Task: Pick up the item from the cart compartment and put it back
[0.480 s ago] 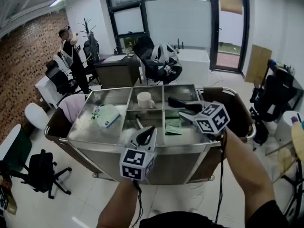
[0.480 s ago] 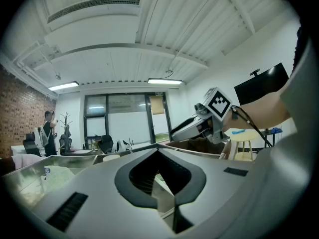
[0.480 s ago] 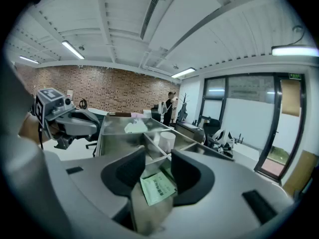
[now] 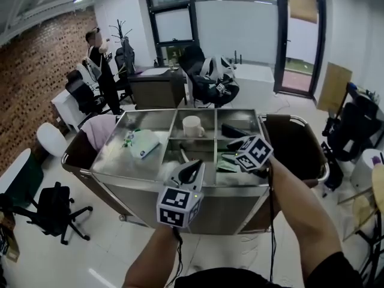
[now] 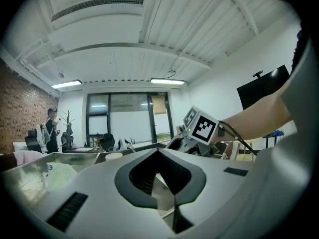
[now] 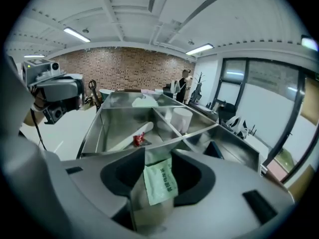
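Note:
A flat green packet [image 4: 227, 161] lies in the front right compartment of the steel cart [image 4: 126, 180]. My right gripper [image 4: 235, 149] tilts down into that compartment. In the right gripper view the green packet [image 6: 160, 180] shows between the jaws of my right gripper [image 6: 152, 193], which stand open and apart from it. My left gripper [image 4: 189, 170] hovers level over the cart's front edge with nothing in it. In the left gripper view the jaws of my left gripper [image 5: 167, 193] meet at the tips.
A white mug [image 4: 192, 125] stands in the back middle compartment and a black item [image 4: 233, 131] lies in the back right one. A white and green bundle [image 4: 140, 143] fills the left compartment. A red wrapper [image 6: 137, 140] and a white stick [image 6: 133, 133] lie in the front middle. A person [image 4: 102, 59] stands far back left.
My right gripper has moved left and down, closer over the green packet. The left gripper holds nearly the same place. The head view has shifted slightly.

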Action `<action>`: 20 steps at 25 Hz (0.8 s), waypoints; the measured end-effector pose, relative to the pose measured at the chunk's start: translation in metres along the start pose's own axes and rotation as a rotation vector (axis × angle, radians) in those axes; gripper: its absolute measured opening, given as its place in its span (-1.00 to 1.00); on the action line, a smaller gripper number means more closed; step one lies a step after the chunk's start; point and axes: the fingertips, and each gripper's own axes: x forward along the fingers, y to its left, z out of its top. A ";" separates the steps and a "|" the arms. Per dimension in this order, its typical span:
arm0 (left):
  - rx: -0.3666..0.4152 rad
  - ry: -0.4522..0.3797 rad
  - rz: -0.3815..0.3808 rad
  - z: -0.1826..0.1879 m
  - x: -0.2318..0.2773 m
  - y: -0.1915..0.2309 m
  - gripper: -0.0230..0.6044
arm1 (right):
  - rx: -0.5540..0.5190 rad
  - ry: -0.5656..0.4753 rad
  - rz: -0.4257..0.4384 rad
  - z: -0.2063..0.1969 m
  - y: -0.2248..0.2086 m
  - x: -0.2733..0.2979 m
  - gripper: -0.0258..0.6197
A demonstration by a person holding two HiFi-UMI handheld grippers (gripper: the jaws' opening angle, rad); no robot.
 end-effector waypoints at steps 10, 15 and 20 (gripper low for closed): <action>0.001 0.009 -0.005 -0.006 0.009 0.006 -0.93 | -0.081 0.236 0.108 -0.040 0.016 0.052 -0.20; 0.005 0.009 -0.008 -0.008 0.014 0.011 -0.93 | -0.005 0.249 0.167 -0.049 0.015 0.068 -0.20; -0.006 0.007 -0.011 -0.009 0.020 0.015 -0.93 | -0.030 0.334 0.177 -0.070 0.009 0.075 -0.14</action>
